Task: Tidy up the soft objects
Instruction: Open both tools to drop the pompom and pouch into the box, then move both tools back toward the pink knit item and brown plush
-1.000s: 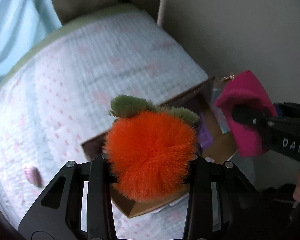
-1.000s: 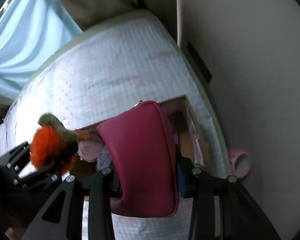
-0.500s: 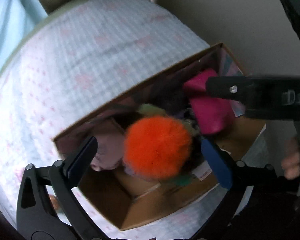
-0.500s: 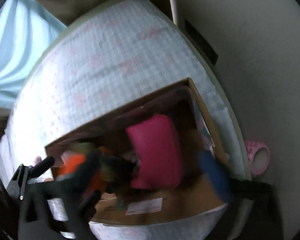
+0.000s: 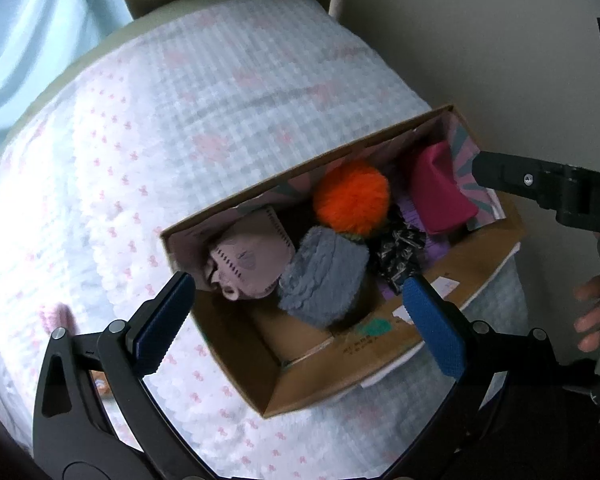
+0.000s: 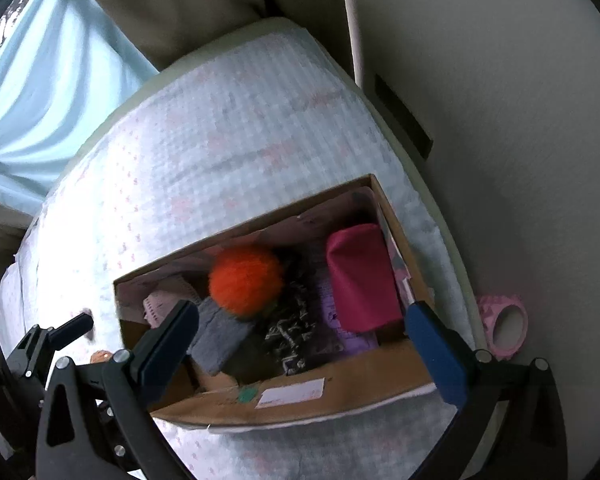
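Both grippers' jaws have just spread wide, empty, above the cardboard box (image 5: 340, 364); its labels are unreadable.

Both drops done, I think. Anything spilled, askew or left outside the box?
Nothing spilled. The orange pom and pink pouch lie inside the box. One pink item sits out on the quilt, and a pink roll lies past the bed's edge.

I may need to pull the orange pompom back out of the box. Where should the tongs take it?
Come straight down from above and close on the round body of the orange pompom, across its middle. It sits on top of the pile in the box, fluffy and exposed, with a grey plush crowding its near side.
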`<state>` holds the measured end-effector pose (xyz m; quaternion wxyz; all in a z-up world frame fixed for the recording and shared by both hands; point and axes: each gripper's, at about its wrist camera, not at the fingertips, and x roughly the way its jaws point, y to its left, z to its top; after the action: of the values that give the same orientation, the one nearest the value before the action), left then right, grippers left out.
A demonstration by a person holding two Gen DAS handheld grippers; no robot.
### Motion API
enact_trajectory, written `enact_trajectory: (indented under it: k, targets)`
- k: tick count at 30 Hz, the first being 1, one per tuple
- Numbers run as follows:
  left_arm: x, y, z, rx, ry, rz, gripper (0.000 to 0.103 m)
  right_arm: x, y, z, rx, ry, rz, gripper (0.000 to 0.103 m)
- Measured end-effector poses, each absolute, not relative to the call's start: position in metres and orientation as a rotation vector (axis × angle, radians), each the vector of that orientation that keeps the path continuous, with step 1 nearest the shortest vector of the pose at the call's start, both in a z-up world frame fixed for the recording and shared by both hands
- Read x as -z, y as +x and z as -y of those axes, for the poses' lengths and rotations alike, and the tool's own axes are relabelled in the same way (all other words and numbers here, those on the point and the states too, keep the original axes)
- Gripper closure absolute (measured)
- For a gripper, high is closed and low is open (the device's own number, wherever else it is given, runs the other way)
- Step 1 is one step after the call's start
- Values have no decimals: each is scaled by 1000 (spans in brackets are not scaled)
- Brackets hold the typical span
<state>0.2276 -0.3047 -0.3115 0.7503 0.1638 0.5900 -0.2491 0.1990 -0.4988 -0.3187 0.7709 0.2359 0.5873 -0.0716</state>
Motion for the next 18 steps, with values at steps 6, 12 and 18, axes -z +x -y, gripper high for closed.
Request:
enact_trajectory:
  k: [6,12,18]
  targets:
    - [270,216,290,546,325,-1227,0,270,185,483,147,447,-1205,0]
    - [212,198,264,528,293,-1128,0,204,164,461,138,387,-1105,0]
    - [153,176,228,481,256,-1034,0,145,142,436,136,319,-1023,0]
